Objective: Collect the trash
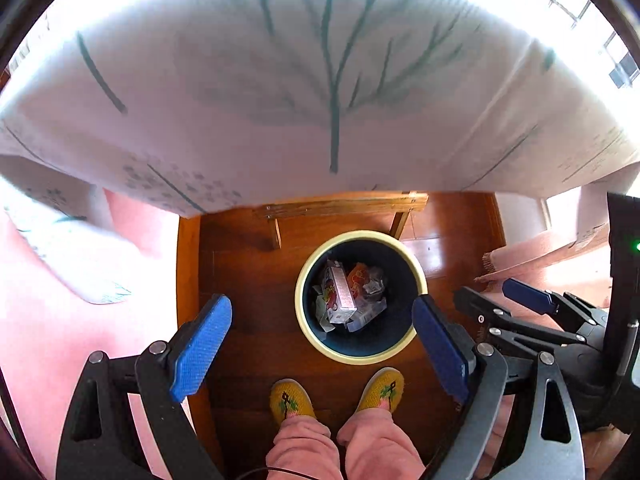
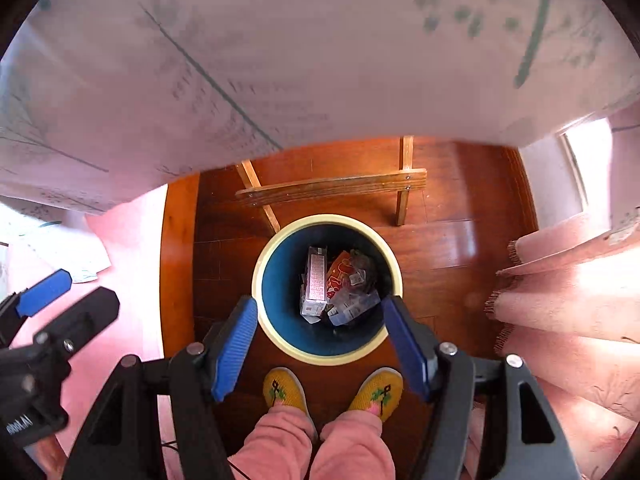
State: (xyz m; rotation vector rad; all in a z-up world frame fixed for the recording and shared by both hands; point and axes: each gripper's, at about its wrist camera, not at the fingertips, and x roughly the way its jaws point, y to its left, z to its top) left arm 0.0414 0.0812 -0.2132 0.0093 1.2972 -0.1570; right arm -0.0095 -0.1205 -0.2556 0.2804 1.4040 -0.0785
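Two grippers point steeply down over one round bin (image 1: 362, 354) that stands on a dark wooden floor (image 1: 248, 280). The left gripper (image 1: 320, 344) has its two blue pads (image 1: 202, 346) spread wide with nothing between them; the bin shows in the gap, far below. The right gripper (image 2: 320, 344) also has two blue pads (image 2: 236, 348) set well apart and empty, framing the bin from above. Each gripper shows at the edge of the other's view, the two side by side. The bin has a pale yellow rim and a dark blue inside, and the trash (image 2: 340, 288) lies at its bottom: one long pink-and-white carton (image 2: 316, 280), one red-and-orange wrapper (image 2: 340, 274) just beside it, and several clear or white crumpled pieces that cannot be counted apart. In the right wrist view the carton's long axis runs nearly straight up and down the picture; in the left wrist view it tilts slightly. Two yellow slippers (image 1: 290, 398) stand just below the bin, toes toward it, with two pink trouser legs (image 2: 276, 444) above them. One white cloth (image 1: 320, 80) printed with green branches hangs over the top of both views, and one wooden frame (image 2: 332, 188) stands behind the bin. Pink fringed fabric (image 2: 560, 288) lies to the right.
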